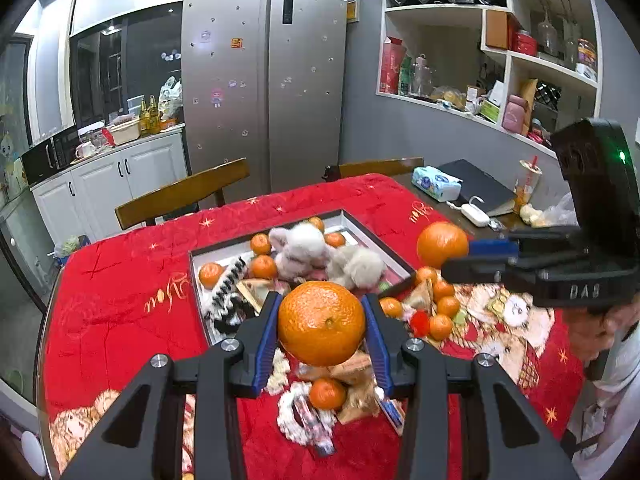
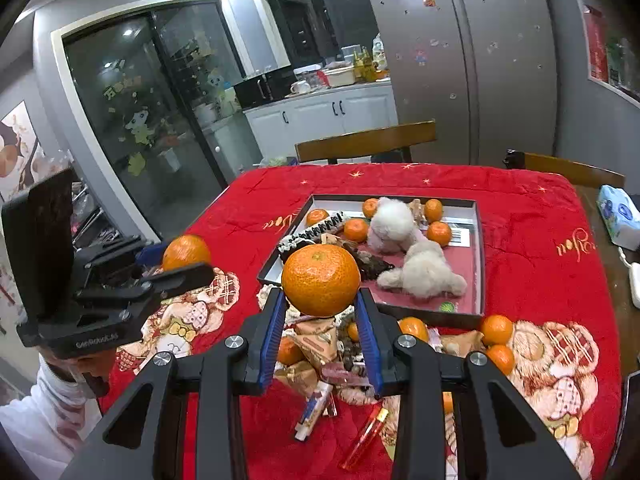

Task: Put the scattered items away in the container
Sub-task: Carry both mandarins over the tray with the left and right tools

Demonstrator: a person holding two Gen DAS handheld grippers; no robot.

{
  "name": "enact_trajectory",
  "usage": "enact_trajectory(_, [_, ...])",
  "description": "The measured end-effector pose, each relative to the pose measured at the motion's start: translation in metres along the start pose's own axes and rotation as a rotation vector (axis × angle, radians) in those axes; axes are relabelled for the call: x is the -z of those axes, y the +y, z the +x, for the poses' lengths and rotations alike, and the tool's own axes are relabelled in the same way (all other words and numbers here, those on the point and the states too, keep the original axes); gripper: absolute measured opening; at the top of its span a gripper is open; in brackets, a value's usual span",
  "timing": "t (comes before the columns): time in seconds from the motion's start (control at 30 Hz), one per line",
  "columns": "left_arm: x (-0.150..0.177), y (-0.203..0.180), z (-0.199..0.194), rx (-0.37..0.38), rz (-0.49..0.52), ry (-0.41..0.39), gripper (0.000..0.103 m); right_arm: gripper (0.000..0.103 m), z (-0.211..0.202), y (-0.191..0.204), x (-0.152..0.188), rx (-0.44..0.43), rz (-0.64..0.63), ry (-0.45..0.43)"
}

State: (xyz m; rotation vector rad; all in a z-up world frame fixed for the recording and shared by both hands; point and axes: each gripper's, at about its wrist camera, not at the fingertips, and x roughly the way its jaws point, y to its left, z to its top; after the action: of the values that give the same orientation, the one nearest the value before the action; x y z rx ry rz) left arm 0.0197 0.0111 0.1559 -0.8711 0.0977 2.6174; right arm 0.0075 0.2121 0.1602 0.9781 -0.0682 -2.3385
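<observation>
1. Nearest the left wrist camera, the left claw [image 1: 322, 322] pinches a big orange [image 1: 322, 322] between its blue pads, raised above the desk.
2. Nearest the right wrist camera, the right claw [image 2: 320, 286] pinches a second orange [image 2: 320, 286] the same way, also clear of the cloth.
3. Each view catches the other claw from the side: the right claw sits at the right edge of the left view, the left claw at the left edge of the right view, each with its orange.
4. Only the left view shows the wall shelves [image 1: 492, 40], a tissue pack [image 1: 435, 182] and a cup with a straw [image 1: 528, 184] on the bare far right part of the desk.
5. Only the right view shows a red lighter [image 2: 366, 436] and a small tube [image 2: 316, 412] lying on the red cloth [image 2: 540, 240] near the camera.
6. The tray [image 2: 478, 256] lies mid-desk, well in from every edge. It holds two plush toys [image 2: 420, 272], several mandarins [image 2: 439, 233] and a black-and-white strip [image 2: 316, 232].
7. A pile of wrappers and snacks [image 2: 316, 344] lies just near of the tray's near rim; loose mandarins [image 2: 496, 330] sit right of that pile.
8. Bare cloth lies left and far of the tray.
9. Two chairs [image 2: 366, 140] stand at the far edge, and a fridge [image 1: 264, 80] behind them.
</observation>
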Motion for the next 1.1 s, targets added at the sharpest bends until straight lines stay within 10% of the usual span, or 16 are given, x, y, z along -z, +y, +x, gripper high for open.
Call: enact_trajectory(1.1, [-0.050,0.168,0.227,-0.049,-0.245,0.178,0.042,0.034,0.217,-0.039,-0.100,-0.069,0.104,0.152])
